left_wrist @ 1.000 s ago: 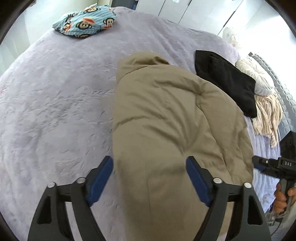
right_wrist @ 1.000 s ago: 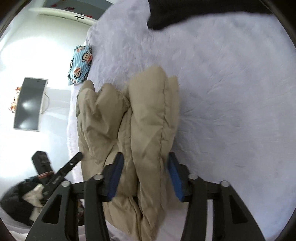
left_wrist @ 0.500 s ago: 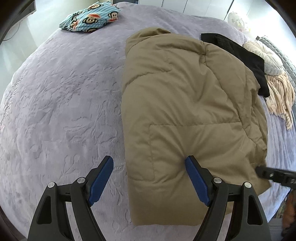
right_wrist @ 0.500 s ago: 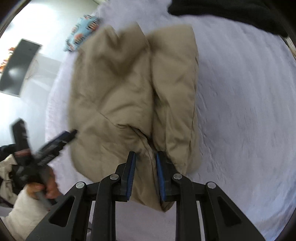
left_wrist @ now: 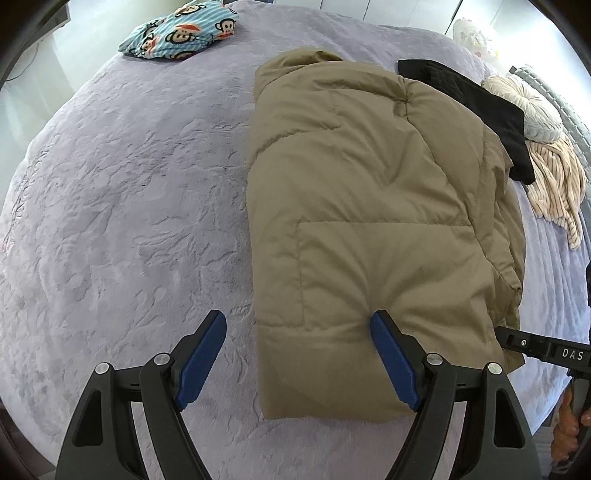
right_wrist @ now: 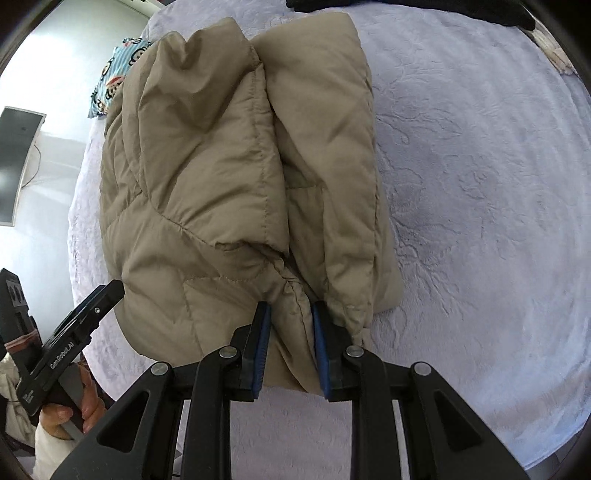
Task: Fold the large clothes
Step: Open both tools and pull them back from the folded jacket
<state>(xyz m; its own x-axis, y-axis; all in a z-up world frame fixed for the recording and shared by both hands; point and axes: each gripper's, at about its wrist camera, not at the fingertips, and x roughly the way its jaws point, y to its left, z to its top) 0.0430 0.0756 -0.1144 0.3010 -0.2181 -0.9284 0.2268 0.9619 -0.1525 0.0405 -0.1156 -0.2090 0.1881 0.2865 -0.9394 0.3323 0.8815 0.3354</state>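
1. My right gripper [right_wrist: 290, 343] is clamped on a bunched fold at the near hem of the tan puffer jacket [right_wrist: 236, 177]; both blue pads press the fabric, which bulges out between them.
2. My left gripper [left_wrist: 299, 363] stands wide apart. Its right pad [left_wrist: 393, 363] touches the jacket's [left_wrist: 369, 221] near edge and dents it slightly, while its left pad [left_wrist: 201, 362] hangs over bare bedspread [left_wrist: 129, 203]. Nothing is gripped there.
3. The jacket lies folded on the lilac bedspread, stretching from my left fingers toward 12 o'clock, its collar end farthest away.
4. In the right wrist view the jacket shows two padded lobes side by side, with a seam valley between them running toward 12 o'clock.
5. A black garment [left_wrist: 476, 107] lies at about 2 o'clock, touching the jacket's far right edge, with a striped cream garment [left_wrist: 554, 177] just beyond it.
6. A blue monkey-print cloth [left_wrist: 181, 31] sits at 11 o'clock, well apart from the jacket.
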